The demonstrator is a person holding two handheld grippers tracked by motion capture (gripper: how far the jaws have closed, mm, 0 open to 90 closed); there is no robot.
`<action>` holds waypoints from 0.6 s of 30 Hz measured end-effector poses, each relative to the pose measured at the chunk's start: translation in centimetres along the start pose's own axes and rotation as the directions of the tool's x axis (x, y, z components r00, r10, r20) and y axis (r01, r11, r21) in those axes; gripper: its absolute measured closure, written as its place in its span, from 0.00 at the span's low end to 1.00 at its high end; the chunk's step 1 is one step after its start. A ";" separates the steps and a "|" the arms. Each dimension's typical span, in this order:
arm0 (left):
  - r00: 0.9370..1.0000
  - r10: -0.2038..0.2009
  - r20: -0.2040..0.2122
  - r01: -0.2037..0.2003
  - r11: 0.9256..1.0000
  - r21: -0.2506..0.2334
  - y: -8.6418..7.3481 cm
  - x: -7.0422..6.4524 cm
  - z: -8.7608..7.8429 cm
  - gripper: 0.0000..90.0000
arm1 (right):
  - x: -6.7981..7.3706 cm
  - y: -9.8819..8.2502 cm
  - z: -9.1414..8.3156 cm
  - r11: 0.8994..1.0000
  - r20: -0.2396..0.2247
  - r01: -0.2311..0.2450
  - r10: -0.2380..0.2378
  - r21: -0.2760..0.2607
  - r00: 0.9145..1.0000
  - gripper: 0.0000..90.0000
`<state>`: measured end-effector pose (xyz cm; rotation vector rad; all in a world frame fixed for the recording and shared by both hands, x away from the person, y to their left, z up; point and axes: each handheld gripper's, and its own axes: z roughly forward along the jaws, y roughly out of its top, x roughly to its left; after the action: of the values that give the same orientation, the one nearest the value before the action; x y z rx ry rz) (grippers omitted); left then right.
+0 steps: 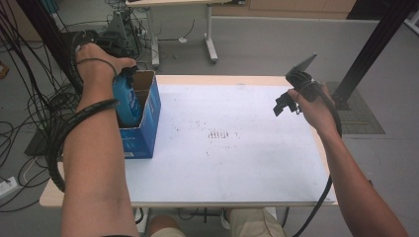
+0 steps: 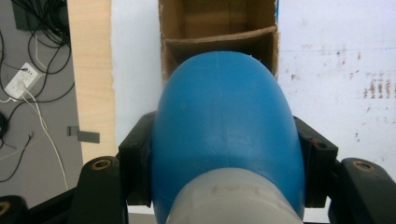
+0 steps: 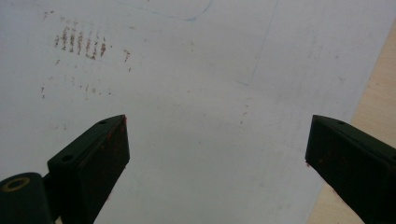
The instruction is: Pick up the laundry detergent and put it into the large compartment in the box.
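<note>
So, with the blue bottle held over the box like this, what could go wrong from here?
1. The blue bottle is round and smooth between the left gripper jaws, so it may slip.
2. The cardboard divider lies just under it; the bottle could catch on it.
3. The box stands near the table's left edge, and a push might shift it off.

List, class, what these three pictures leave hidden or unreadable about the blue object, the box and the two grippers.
- Blue object, left gripper view: its lower end runs off the bottom edge; what it is stays unclear.
- Blue cardboard box, high view: the forearm and the blue object cover part of its inside; its printing is too small to read.
- Right gripper, high view: the hand hides its body.
</note>
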<state>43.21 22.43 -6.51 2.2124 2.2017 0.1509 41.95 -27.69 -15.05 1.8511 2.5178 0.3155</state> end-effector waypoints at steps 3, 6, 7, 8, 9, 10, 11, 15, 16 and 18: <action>1.000 0.004 0.000 -0.004 1.000 0.015 0.1 -0.1 1.1 0.42 | 0.0 0.0 0.0 1.000 -0.001 -0.001 0.001 0.001 1.000 0.07; 1.000 0.009 0.006 -0.009 1.000 0.024 0.1 -0.1 2.2 0.42 | 0.1 0.0 0.1 1.000 0.000 -0.002 0.002 0.002 1.000 0.07; 1.000 0.007 0.010 -0.007 1.000 0.023 0.1 -0.2 2.5 0.42 | 0.2 0.0 0.1 1.000 0.000 -0.001 0.001 0.002 1.000 0.07; 1.000 0.009 0.012 -0.009 1.000 0.026 0.1 -0.2 2.8 0.42 | 0.2 0.0 0.1 1.000 0.000 0.003 -0.003 0.002 1.000 0.07; 1.000 0.016 0.013 -0.016 0.999 0.036 0.2 -0.3 3.1 0.42 | 0.3 0.1 0.1 1.000 0.001 0.003 -0.003 0.004 1.000 0.07; 1.000 0.019 0.016 -0.020 0.999 0.040 0.2 -0.3 3.5 0.42 | 0.3 0.1 0.1 1.000 0.002 0.004 -0.004 0.004 1.000 0.07; 1.000 0.017 0.019 -0.018 0.999 0.040 0.2 -0.3 3.7 0.42 | 0.3 0.1 0.1 1.000 0.001 0.004 -0.004 0.003 1.000 0.07; 1.000 0.021 0.024 -0.022 0.999 0.044 0.1 -0.3 4.9 0.42 | 0.1 -0.1 0.2 1.000 0.003 -0.001 0.001 0.003 1.000 0.07; 1.000 0.023 0.022 -0.024 0.999 0.048 0.1 -0.4 5.1 0.42 | 0.0 -0.1 0.2 1.000 0.004 -0.004 0.004 0.003 1.000 0.07; 1.000 0.022 0.020 -0.023 0.999 0.047 0.0 -0.4 5.6 0.42 | -0.1 -0.2 0.2 1.000 0.005 -0.008 0.008 0.004 1.000 0.07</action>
<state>43.68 22.35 -12.11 2.2532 2.1937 0.0787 41.84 -27.83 -15.32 1.8618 2.5109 0.3057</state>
